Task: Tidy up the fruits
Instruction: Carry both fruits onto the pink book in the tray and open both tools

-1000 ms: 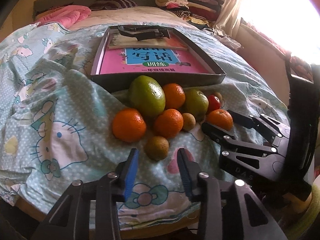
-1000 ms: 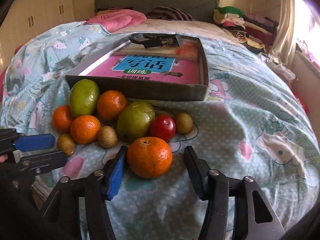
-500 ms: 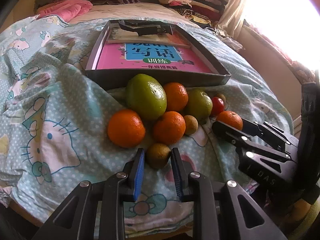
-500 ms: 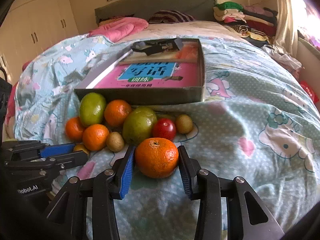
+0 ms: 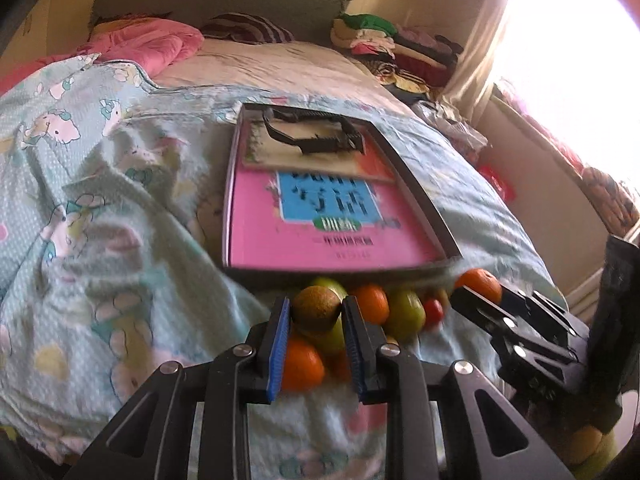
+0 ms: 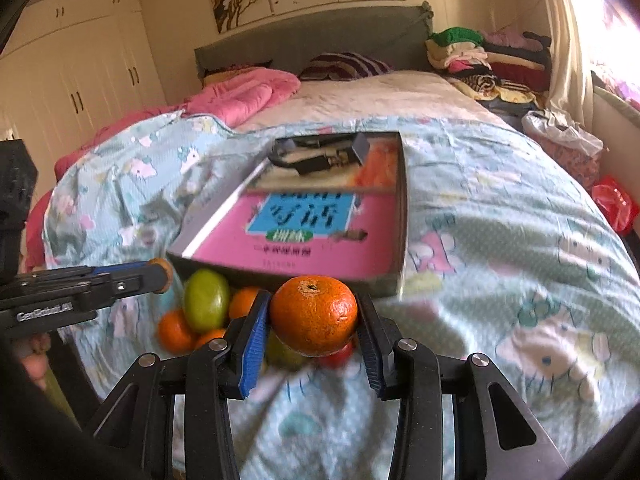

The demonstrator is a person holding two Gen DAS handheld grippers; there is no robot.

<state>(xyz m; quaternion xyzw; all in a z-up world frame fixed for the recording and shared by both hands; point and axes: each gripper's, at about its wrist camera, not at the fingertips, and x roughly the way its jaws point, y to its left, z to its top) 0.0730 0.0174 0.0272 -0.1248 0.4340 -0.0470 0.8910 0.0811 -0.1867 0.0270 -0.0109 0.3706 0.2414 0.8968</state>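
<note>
My left gripper (image 5: 315,312) is shut on a small brown kiwi (image 5: 316,307) and holds it above the fruit pile. My right gripper (image 6: 313,322) is shut on a big orange (image 6: 313,320), also lifted; it shows in the left wrist view (image 5: 480,285) too. Below lie several fruits on the blue bedspread: a green fruit (image 6: 205,299), oranges (image 6: 175,331), a red tomato (image 5: 433,309). Just behind them stands a shallow dark box (image 6: 401,240) with a pink book (image 6: 304,236) in it.
A black clip-like object (image 5: 316,136) lies at the far end of the box. Pink quilt (image 6: 240,96) and pillows at the bed's head, a clothes pile (image 6: 480,56) at the right, wardrobe doors (image 6: 80,88) at the left.
Both grippers closed on their fruit and lifted: the left on the kiwi, the right on the orange. Both now sit higher and nearer the box.
</note>
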